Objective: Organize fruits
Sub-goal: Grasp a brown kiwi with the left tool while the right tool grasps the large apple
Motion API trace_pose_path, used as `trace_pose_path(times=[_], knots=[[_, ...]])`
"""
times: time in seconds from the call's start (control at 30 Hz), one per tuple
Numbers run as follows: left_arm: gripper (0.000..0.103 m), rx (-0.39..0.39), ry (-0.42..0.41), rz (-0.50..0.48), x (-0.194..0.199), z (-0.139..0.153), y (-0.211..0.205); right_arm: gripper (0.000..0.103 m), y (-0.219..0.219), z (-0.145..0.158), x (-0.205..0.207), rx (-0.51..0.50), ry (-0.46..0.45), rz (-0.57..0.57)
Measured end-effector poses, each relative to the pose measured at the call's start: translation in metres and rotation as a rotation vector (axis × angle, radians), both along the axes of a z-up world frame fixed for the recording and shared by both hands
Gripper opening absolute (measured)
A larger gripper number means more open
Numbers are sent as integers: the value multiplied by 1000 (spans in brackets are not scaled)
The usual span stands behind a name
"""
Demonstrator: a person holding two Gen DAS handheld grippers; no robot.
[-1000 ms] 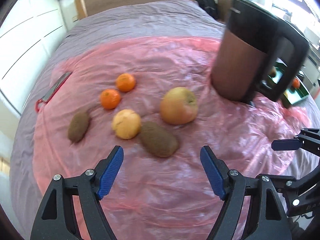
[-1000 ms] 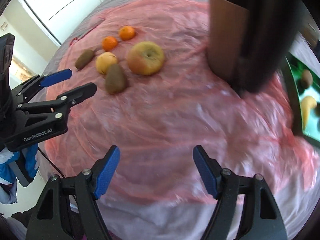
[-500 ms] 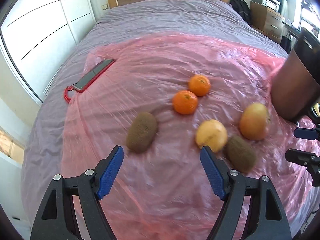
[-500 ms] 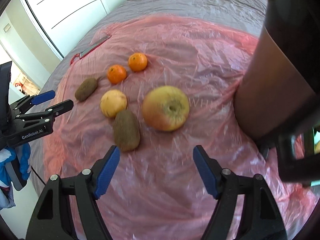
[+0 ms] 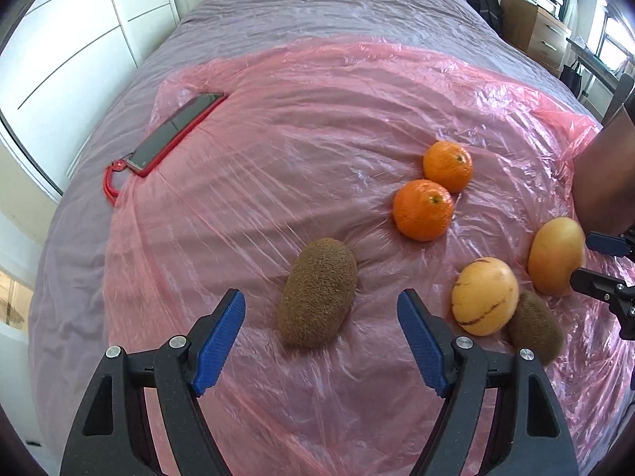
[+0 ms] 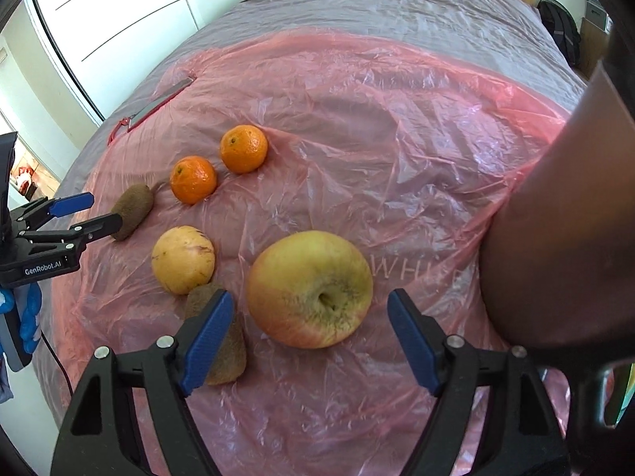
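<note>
**Both grippers over the fruit, jaws apart**

Since a second ago both of your grippers have swung left across the bed, so the fruit that lay far ahead now sits right at the jaws and the dark brown jug (image 6: 555, 238) has slid to the right edge.

Starting at the left, a phone in a red case (image 5: 174, 135) lies on the pink plastic sheet (image 5: 317, 119) that covers the bed (image 5: 317, 12). Your left gripper (image 5: 321, 337) has its jaws open and empty; the left kiwi (image 5: 317, 293) lies between and just beyond the blue pads, touching neither, its long axis running away from you and leaning a little right.

Count two kiwis, two mandarins, one round yellow fruit and one apple. The mandarins (image 5: 423, 210) (image 5: 448, 166) touch each other, well ahead. The yellow fruit (image 6: 183, 260) rests against the second kiwi (image 6: 222, 341), which lies partly behind your right gripper's left jaw, long axis pointing away.

Your right gripper (image 6: 309, 337) is opening its jaws; the apple (image 6: 309, 288) sits between them, untouched, stem hollow facing you.
</note>
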State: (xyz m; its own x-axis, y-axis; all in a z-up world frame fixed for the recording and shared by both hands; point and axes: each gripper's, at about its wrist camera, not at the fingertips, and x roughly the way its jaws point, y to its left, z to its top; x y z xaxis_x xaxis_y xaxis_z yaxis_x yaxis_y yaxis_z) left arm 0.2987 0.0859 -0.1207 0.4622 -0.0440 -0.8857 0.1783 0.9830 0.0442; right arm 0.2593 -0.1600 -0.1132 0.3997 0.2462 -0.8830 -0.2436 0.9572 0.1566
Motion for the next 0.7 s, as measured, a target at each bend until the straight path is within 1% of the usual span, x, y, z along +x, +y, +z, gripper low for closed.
trace_pose_path(times=[0.1, 0.2, 0.3, 0.43, 0.5, 0.63, 0.7], knots=[[74, 25, 16, -15, 5, -10, 1, 102, 1, -9, 6, -12, 12, -2], [74, 55, 32, -15, 8, -18, 1, 103, 0, -16, 10, 21, 32, -4], [74, 57, 44, -15, 11, -22, 1, 103, 5, -22, 15, 22, 43, 8], [72, 67, 53, -38, 13, -27, -3, 103, 6, -30, 21, 37, 62, -3], [68, 68, 64, -49, 16, -31, -5, 103, 8, -34, 23, 44, 71, -1], [65, 55, 76, -45, 18, -36, -5, 103, 11, -40, 26, 32, 82, -1], [62, 42, 85, -46, 20, -38, -5, 103, 12, -44, 28, 25, 88, -1]])
